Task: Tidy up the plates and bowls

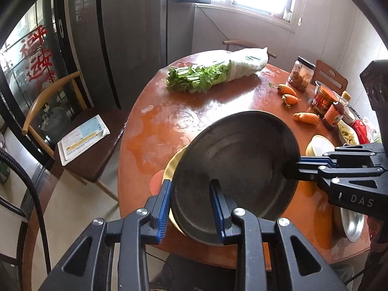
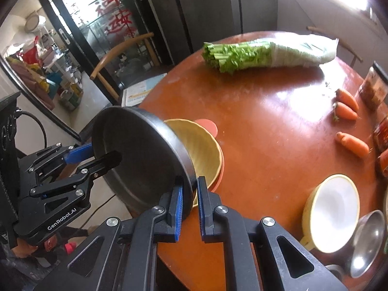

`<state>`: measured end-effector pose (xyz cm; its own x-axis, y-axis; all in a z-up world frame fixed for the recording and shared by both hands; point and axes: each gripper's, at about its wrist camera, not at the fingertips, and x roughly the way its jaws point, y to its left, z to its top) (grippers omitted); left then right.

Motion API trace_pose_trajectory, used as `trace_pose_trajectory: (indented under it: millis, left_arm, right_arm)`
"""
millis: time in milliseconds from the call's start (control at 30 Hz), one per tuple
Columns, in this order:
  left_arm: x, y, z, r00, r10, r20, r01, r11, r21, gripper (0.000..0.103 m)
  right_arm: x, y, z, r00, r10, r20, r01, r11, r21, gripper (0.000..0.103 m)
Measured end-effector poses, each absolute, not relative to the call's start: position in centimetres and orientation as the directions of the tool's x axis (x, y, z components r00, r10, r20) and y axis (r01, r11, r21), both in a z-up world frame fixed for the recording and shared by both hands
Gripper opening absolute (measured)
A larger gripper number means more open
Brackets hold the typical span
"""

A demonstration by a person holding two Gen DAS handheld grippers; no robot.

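Plate's up in the air, tilted, with both claws on its rim. From the left wrist camera: the dark metal plate (image 1: 235,169) is held steeply tipped over the near edge of the round table (image 1: 218,101). The left gripper (image 1: 191,208) straddles the near rim, one blue pad outside and one inside, narrowed down onto the metal. The right gripper (image 1: 291,167) comes in from the right and pinches the far-right rim. Just behind and below the plate peeks the yellow bowl (image 1: 173,165), sitting on a pink plate (image 1: 156,184). So the plate hangs right over the stack it probably belongs to, and my guess is it goes down onto or beside that bowl.

Around it: a bag of greens (image 1: 213,72) at the far side, three carrots (image 1: 305,117), jars and sauce bottles (image 1: 322,99) along the right edge. All well apart, nothing in the path.

From the right wrist camera, the plate (image 2: 143,160) shows nearly edge-on, leaning toward the yellow bowl (image 2: 198,150) and touching or very nearly touching its rim — can't say which. The right gripper (image 2: 188,206) is clamped narrow on the lower rim, and the left gripper (image 2: 97,155) holds the opposite side. To the right sit a white-and-yellow bowl (image 2: 332,213) and a steel bowl (image 2: 368,240), near each other. The ribbed yellow bowl is what's in the way: the plate has to level out before it can lower cleanly.
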<state>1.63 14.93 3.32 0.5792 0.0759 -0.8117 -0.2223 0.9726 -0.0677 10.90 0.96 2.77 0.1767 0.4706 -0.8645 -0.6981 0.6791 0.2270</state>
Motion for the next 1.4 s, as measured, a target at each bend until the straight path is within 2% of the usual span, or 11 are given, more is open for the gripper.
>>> trace_pose_trajectory:
  millis: [467, 600, 1033, 1233, 1400]
  left_arm:
    - [3.7, 16.5, -0.2, 0.541, 0.069, -0.838, -0.239, 0.968, -0.074, 0.031]
    - [3.9, 16.9, -0.9, 0.533, 0.064, -0.844, -0.239, 0.968, -0.077, 0.031]
    - [4.0, 16.4, -0.9, 0.552, 0.08, -0.83, -0.212, 0.976, -0.047, 0.031]
    - [3.8, 16.9, -0.9, 0.564, 0.062, -0.823, -0.218, 0.973, -0.077, 0.032]
    - [3.5, 17.3, -0.5, 0.573, 0.07, -0.817, -0.233, 0.969, -0.08, 0.04]
  right_arm:
    - [13.0, 2.9, -0.7, 0.141, 0.446, -0.884, -0.674, 0.697, 0.244, 0.011]
    - [13.1, 3.5, -1.1, 0.159, 0.421, -0.893, -0.683, 0.7, 0.209, 0.011]
    - [13.4, 3.6, -1.4, 0.174, 0.393, -0.903, -0.676, 0.714, 0.181, 0.011]
    - [13.2, 3.5, -1.3, 0.182, 0.39, -0.903, -0.676, 0.717, 0.174, 0.011]
    - [13.1, 3.6, -1.1, 0.182, 0.391, -0.902, -0.675, 0.717, 0.174, 0.012]
